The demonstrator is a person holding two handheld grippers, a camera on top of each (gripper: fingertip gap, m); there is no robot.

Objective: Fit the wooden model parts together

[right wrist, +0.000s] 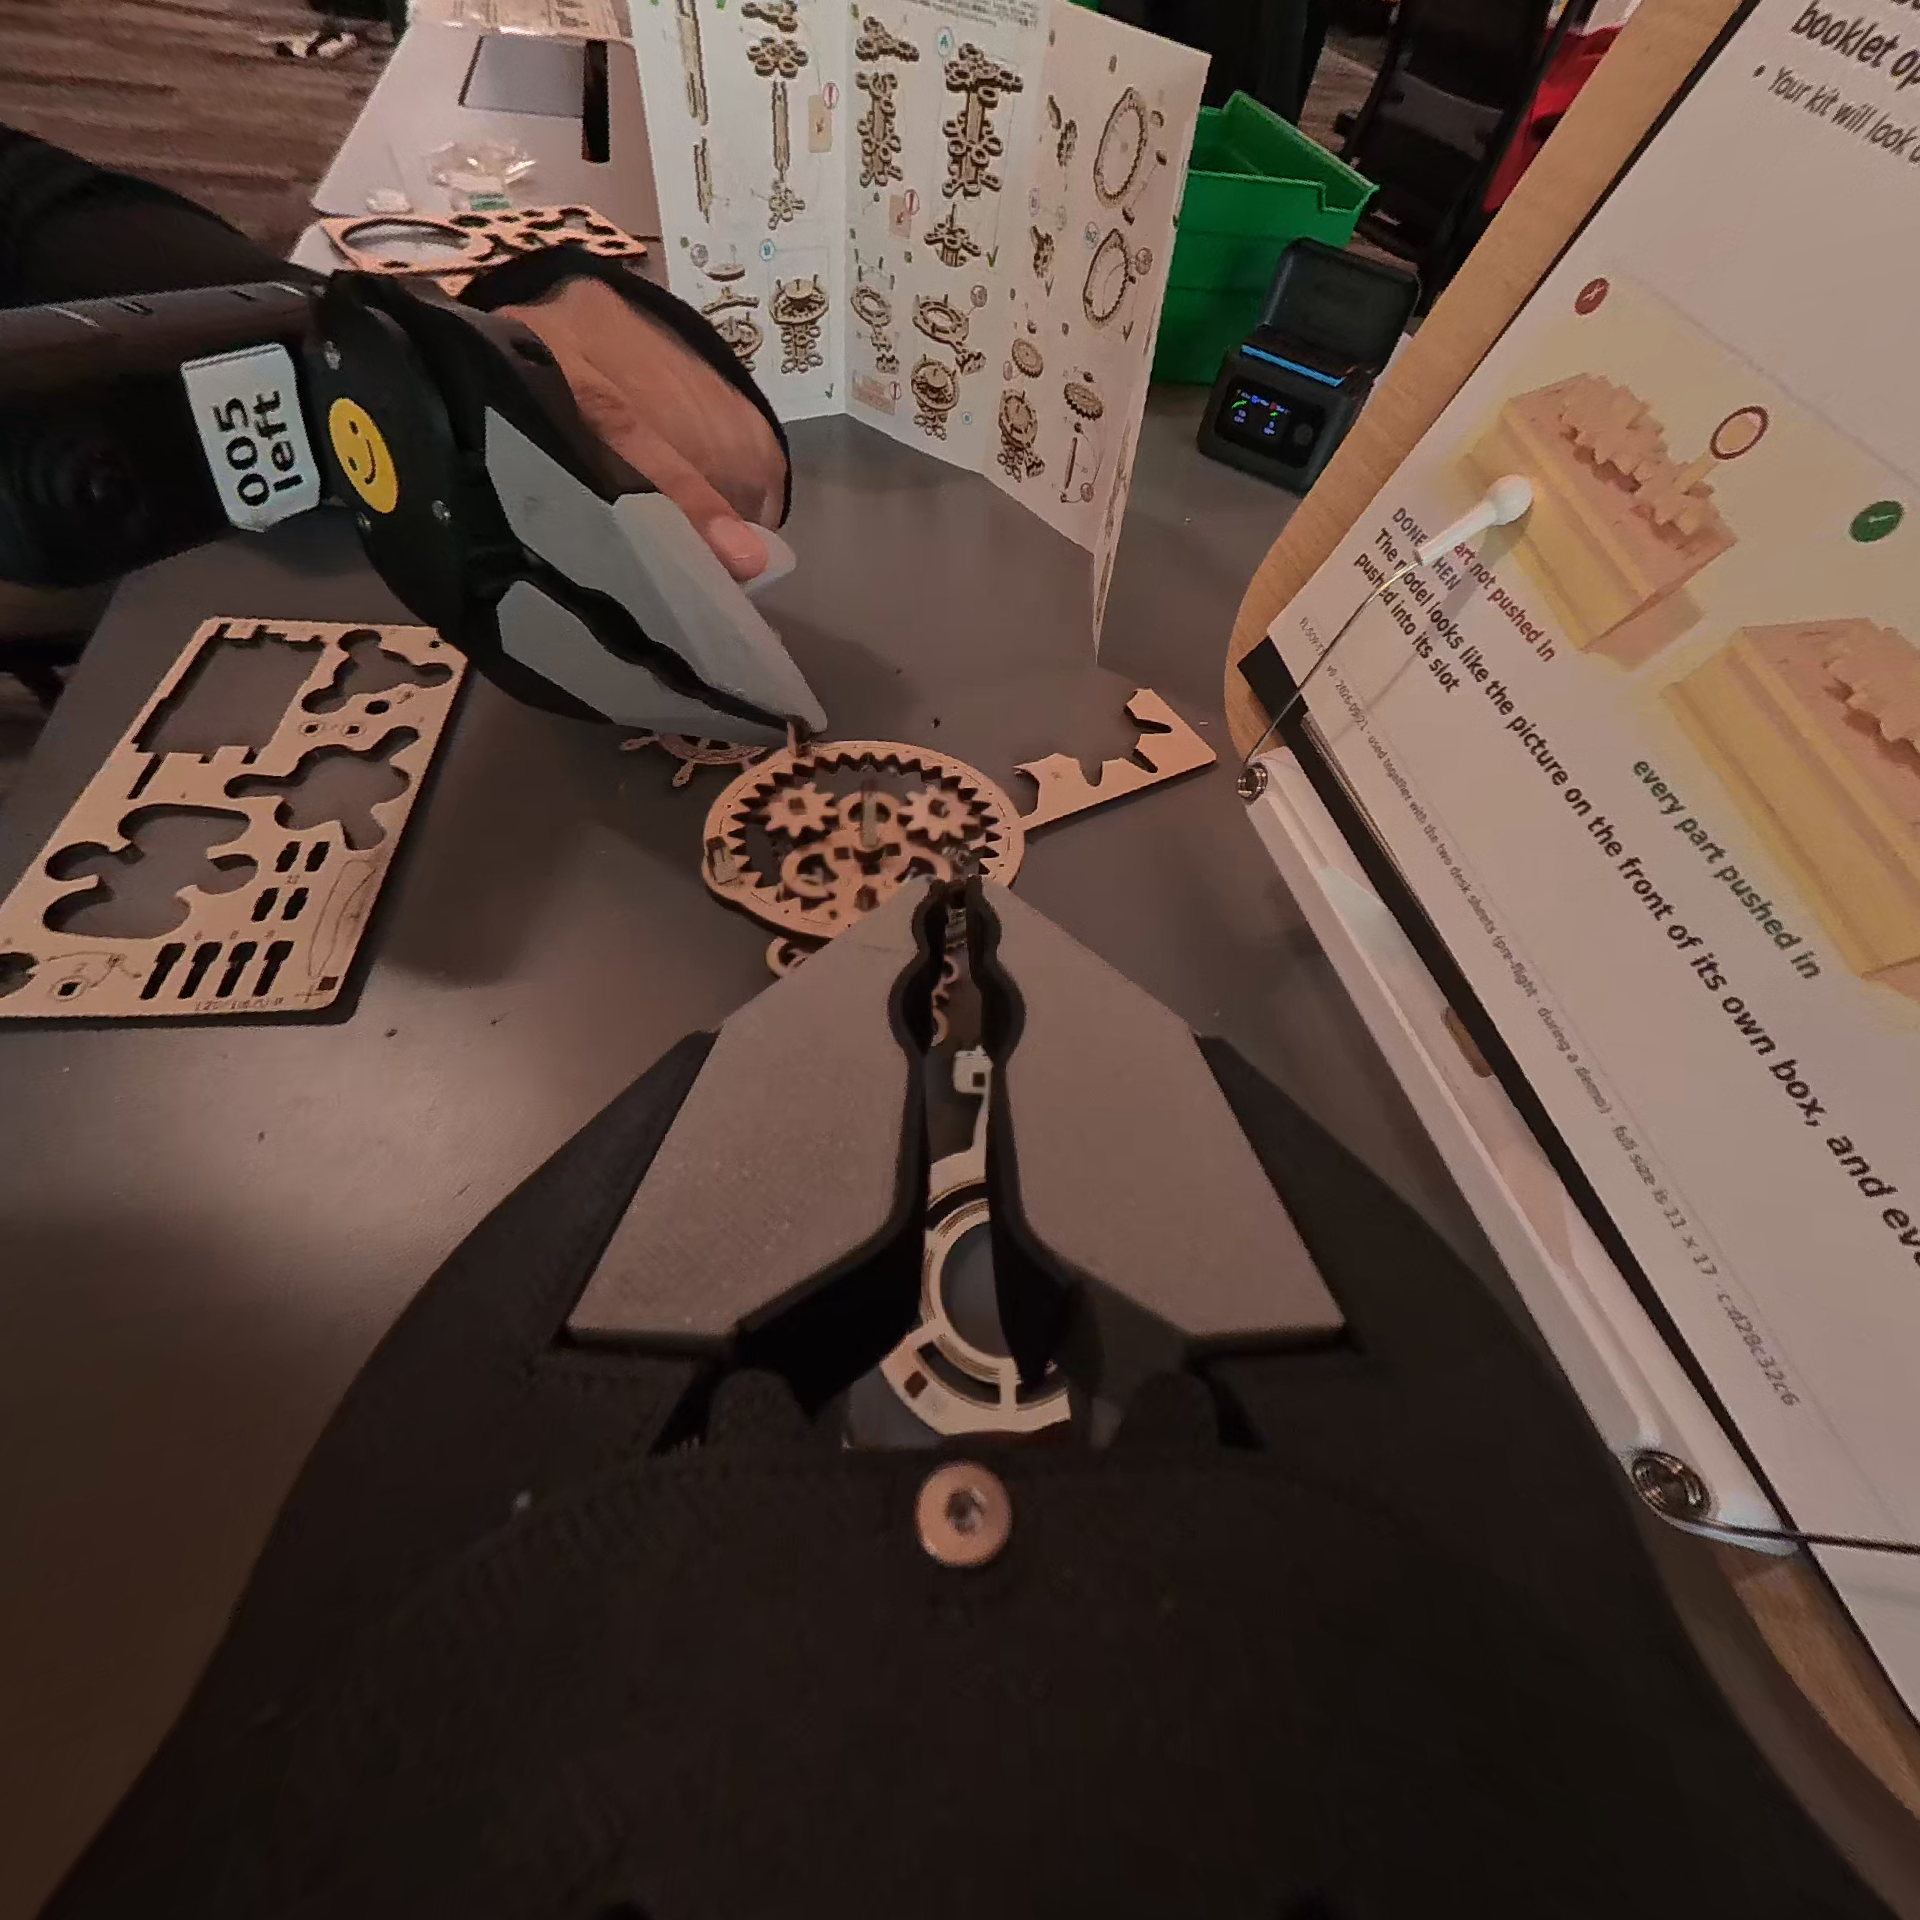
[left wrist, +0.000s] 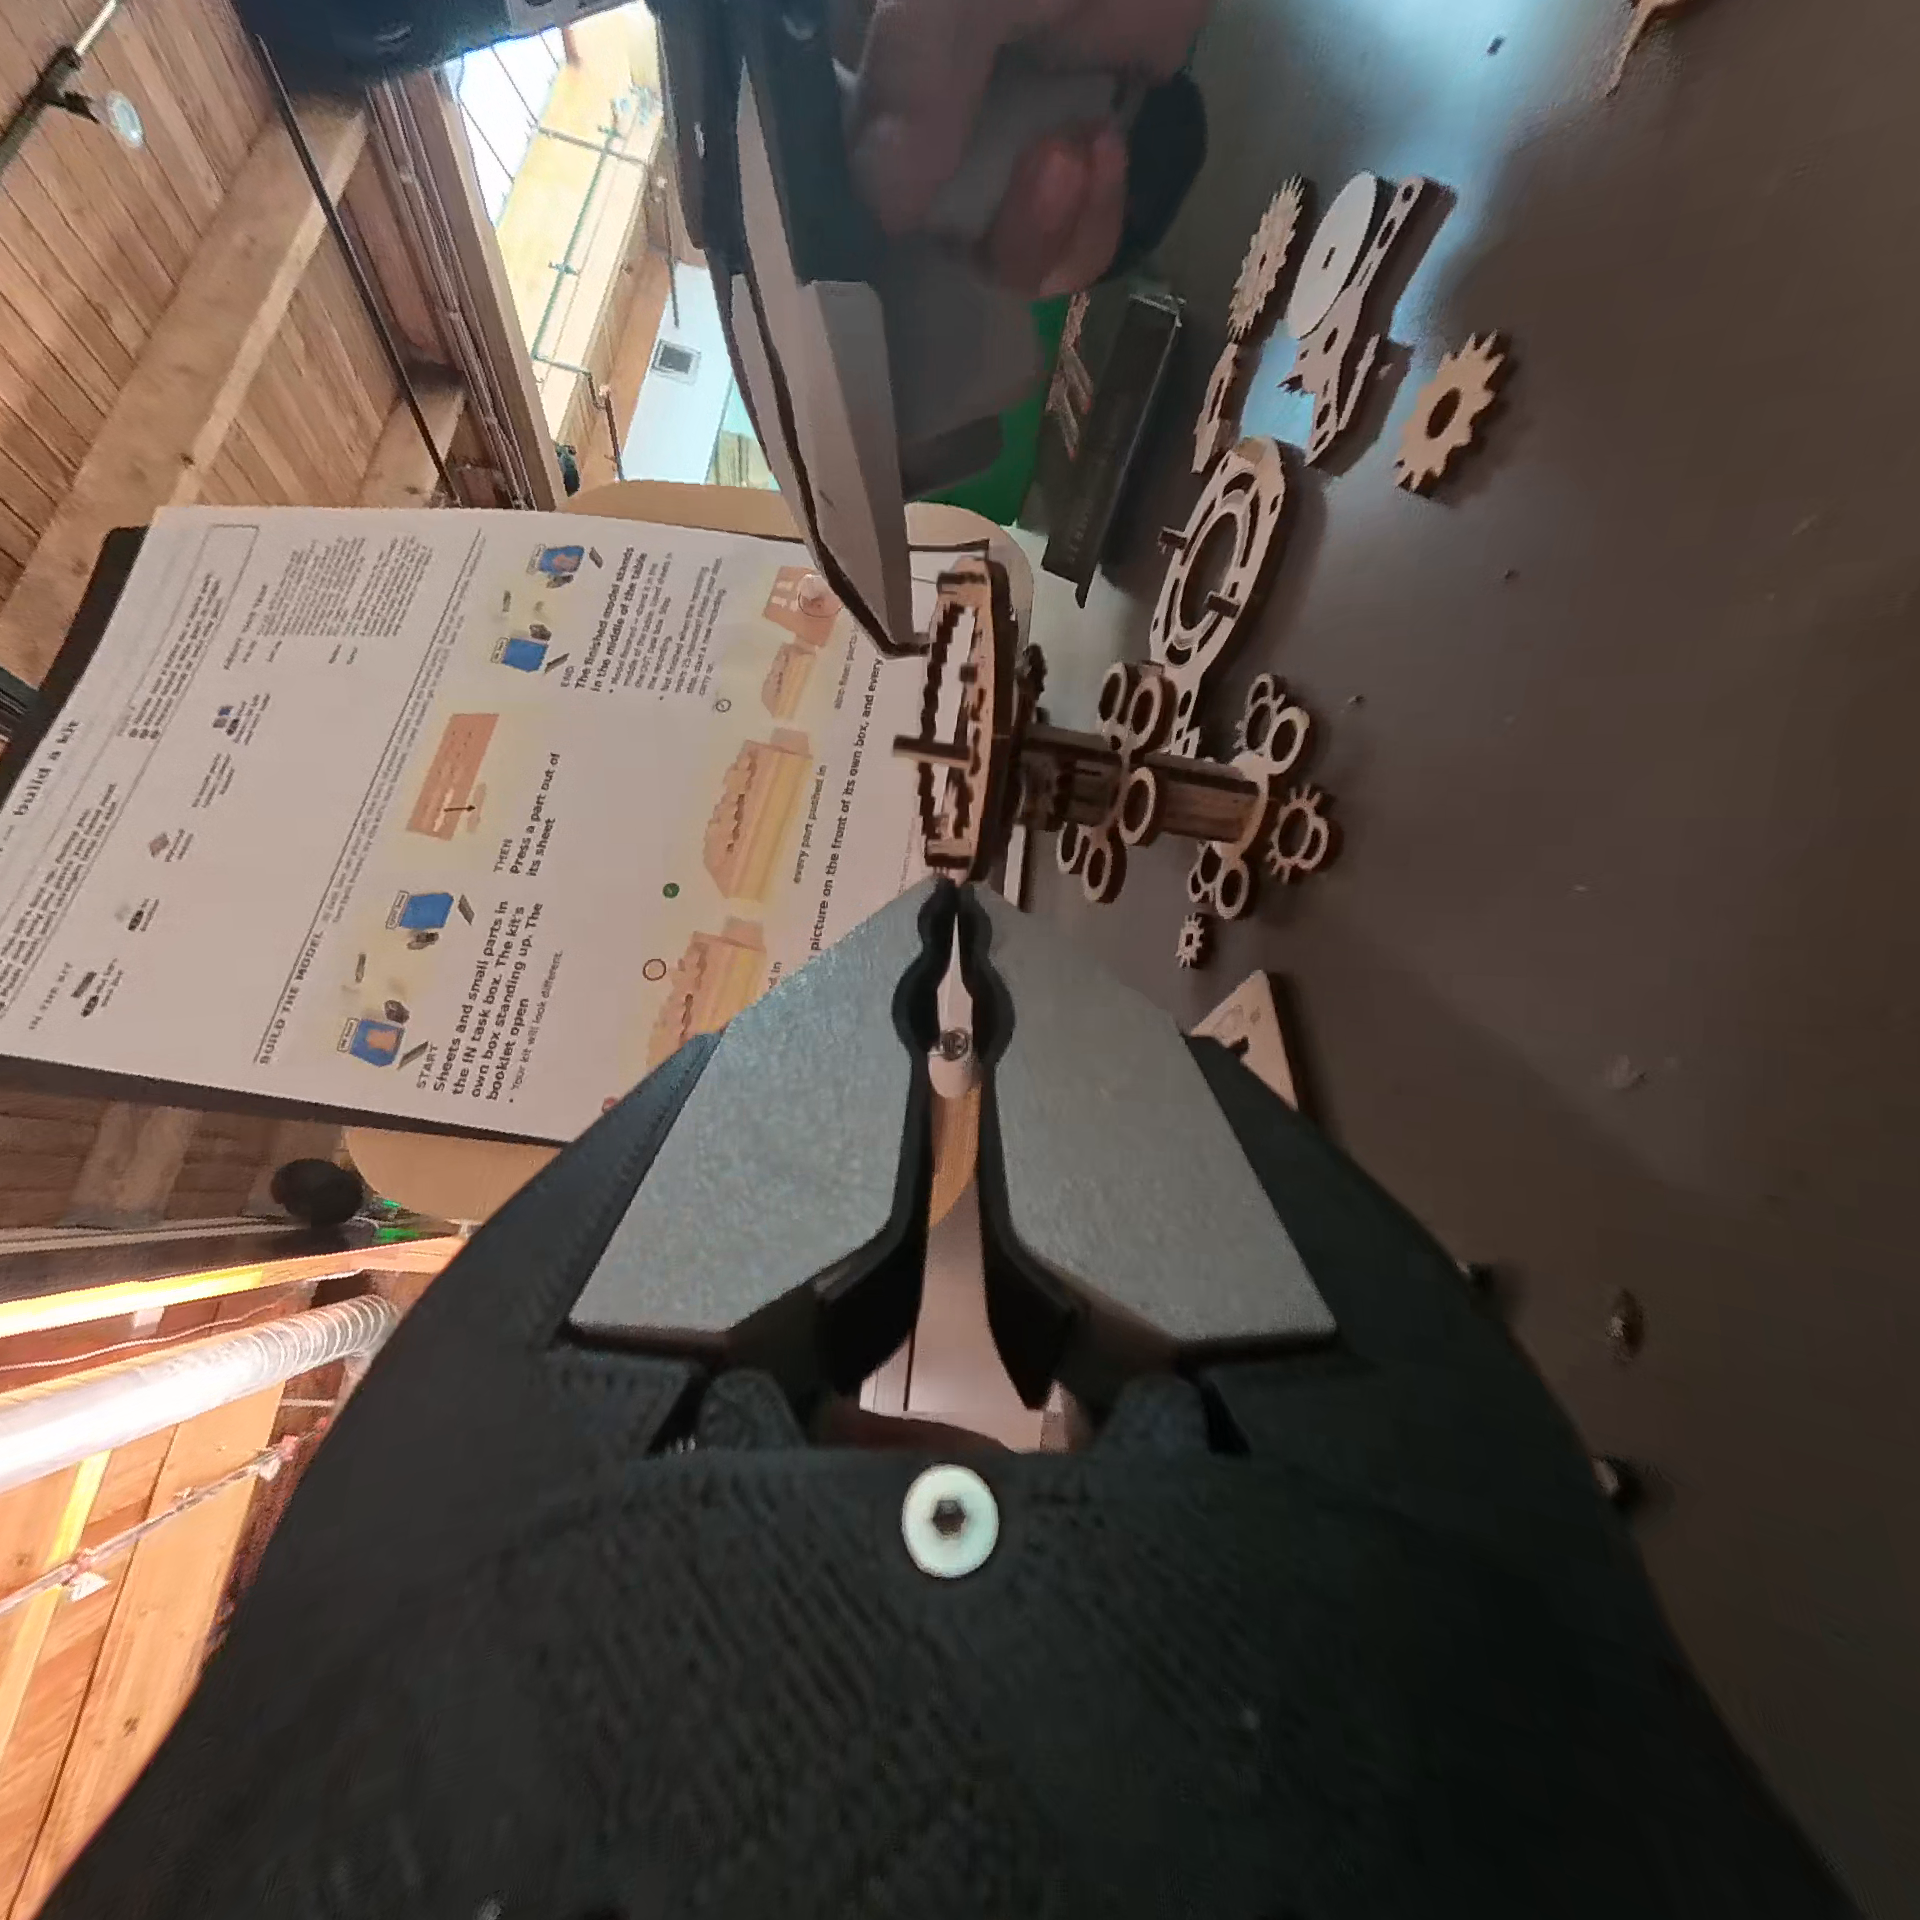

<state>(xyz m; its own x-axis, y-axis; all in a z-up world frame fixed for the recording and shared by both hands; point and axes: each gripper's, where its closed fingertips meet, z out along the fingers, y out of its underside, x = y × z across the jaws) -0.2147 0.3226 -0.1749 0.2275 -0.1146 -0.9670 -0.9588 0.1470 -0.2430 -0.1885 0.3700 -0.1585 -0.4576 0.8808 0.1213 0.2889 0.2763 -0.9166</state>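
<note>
Clearly the gear ring, a thin laser-cut wooden assembly with toothed inner rim and small gears inside, lies near the table middle, on top of the axle stack that runs off toward 3 o'clock in the left wrist view. I judge it light and stiff but brittle: the teeth and thin pegs would snap under a sideways twist, and the pressed fits look likely to loosen if it is pulled. The outer rim seems the safest place to hold, with opposite edges pinched and the force kept straight along the axle.

The left gripper has its fingers together, clamped on the ring's rim at the ring's 6 o'clock in its own view; in the right wrist view it comes in from 10 o'clock and meets the rim at 11 o'clock. The right gripper is likewise closed to a sliver, its tips at the rim's 5 o'clock, seemingly nipping a small peg or the rim edge; which one I cannot tell.

Loose gears lie at 2 o'clock in the left view. An emptied sheet lies at 9 o'clock in the right view, a folded booklet at 12.
</note>
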